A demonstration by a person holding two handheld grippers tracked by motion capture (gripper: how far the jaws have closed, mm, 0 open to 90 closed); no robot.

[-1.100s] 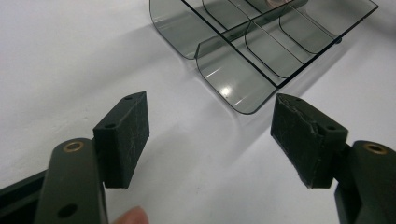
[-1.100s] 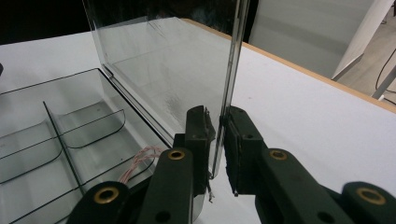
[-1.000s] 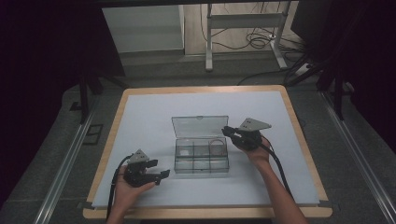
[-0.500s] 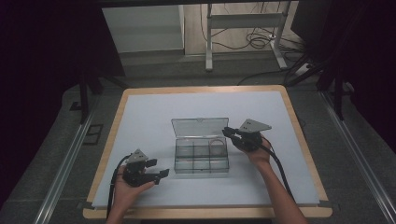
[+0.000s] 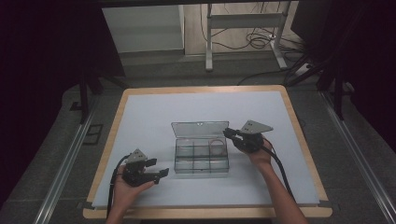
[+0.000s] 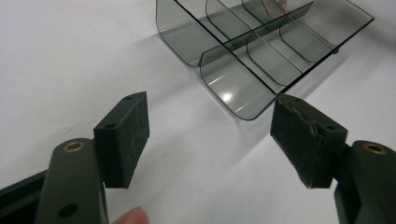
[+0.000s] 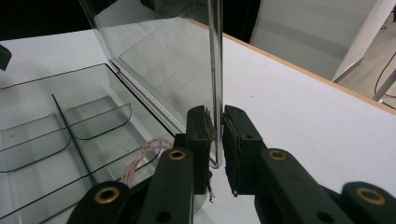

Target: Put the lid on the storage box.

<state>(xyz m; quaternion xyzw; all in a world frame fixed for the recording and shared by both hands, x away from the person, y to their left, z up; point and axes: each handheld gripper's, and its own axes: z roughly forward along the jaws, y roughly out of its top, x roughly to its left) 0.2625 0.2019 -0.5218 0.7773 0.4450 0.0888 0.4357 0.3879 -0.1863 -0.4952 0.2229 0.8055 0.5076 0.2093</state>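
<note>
A clear box (image 5: 201, 156) lies near the middle of the desk (image 5: 140, 116), somewhat toward the near edge. Its long axis runs parallel to the near edge, and its dividers form a grid of compartments. The lid (image 5: 199, 128) is raised on the far long side, standing roughly upright, with its free edge up and the open tray facing upward. A coil of pinkish cord (image 7: 144, 154) lies in the far right compartment.

The right gripper (image 5: 232, 135) reaches in from the box's right side. Its jaws are nearly closed and clamp the right-hand edge of the lid (image 7: 215, 84) low down, close to the hinge, with a pad on each face of the clear sheet.

The left gripper (image 5: 159, 169) rests on the desk toward the near left corner, just off the box's left end and apart from it. Its jaws stand wide with nothing between them, pointing toward the box's near left corner (image 6: 243, 93).
</note>
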